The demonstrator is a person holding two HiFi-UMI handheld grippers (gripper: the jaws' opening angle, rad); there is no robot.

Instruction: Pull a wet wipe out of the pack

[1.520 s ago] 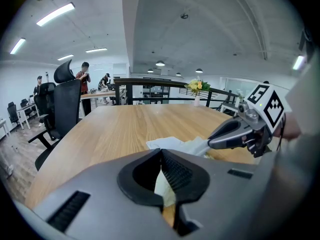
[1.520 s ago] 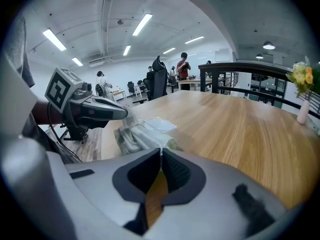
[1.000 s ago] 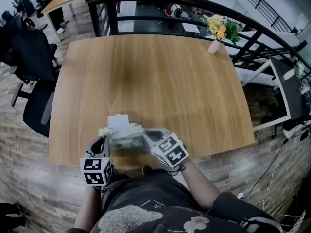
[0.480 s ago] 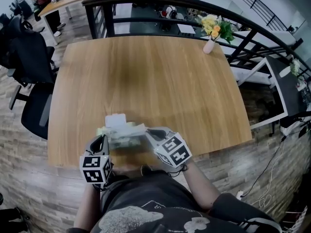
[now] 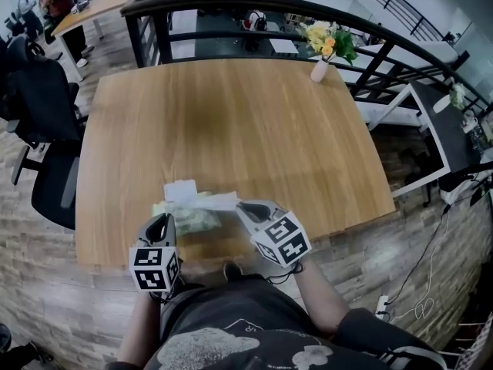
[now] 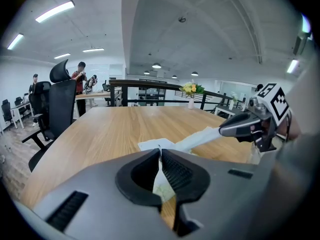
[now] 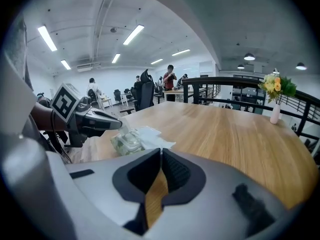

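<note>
Head view first: the pack [image 5: 192, 220] of wet wipes sits close to the near edge of the wooden table [image 5: 231, 122], right in front of the person, with a gripper on each side of it. Whether it rests on the wood or hangs just above it, I cannot tell. On the left, the left gripper [image 5: 164, 223] has its jaws pressed together on the pack's near edge, and the left gripper view shows pale green-and-white material pinched between the ribbed pads. Over on the right, the right gripper [image 5: 245, 209] has its jaws closed on the end of a wet wipe [image 5: 212, 201]. The left gripper view catches that well: the white sheet runs taut from the top of the pack across to those pinched tips. A white square flap [image 5: 179, 190] lies just behind the pack. Far across the table, a pink vase of flowers [image 5: 320, 68] stands at the back right corner by the black railing [image 5: 231, 2], and a black office chair [image 5: 46, 183] waits off the left side.
</note>
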